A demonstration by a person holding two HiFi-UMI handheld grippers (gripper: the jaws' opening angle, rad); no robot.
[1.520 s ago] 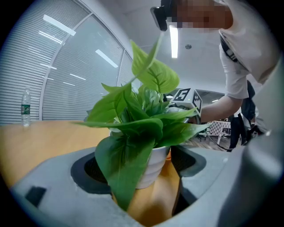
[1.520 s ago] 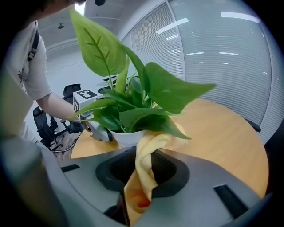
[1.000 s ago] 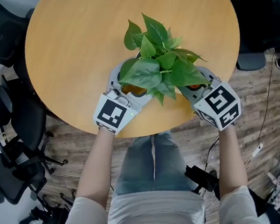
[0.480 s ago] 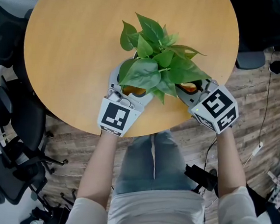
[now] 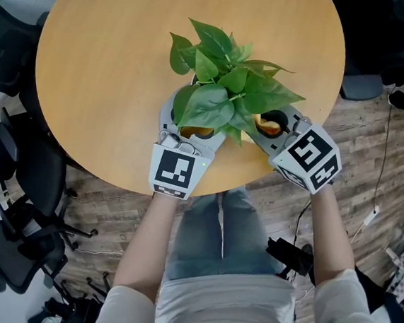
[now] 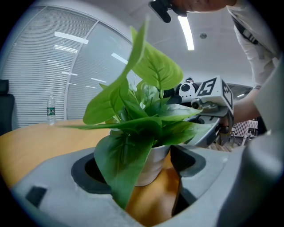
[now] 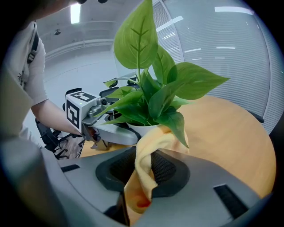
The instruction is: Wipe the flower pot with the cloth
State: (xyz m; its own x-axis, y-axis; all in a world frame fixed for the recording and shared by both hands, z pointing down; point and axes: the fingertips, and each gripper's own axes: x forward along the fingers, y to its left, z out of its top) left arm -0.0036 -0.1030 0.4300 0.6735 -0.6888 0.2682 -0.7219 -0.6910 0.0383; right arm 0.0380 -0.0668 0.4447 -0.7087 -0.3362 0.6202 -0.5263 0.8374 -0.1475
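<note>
Left claw (image 5: pixel 184 127) and right claw (image 5: pixel 275 125) flank a leafy plant (image 5: pixel 224 98) at 8 and 4 o'clock in the head view, near the 6 o'clock edge of the round table (image 5: pixel 107 60). The leaves hide what lies beneath.

Left gripper view: the jaws stand wide, bracketing the white flower pot (image 6: pixel 153 164), tight to its wall on both sides and seemingly gripping it.

Right gripper view: the jaws pinch a bunched yellow cloth (image 7: pixel 143 177), its free end draped against the pot at 12 o'clock.

The pot looks light, smooth and top-heavy, best held on its wall below the rim. The cloth is limp, best pinched by a fold.
</note>
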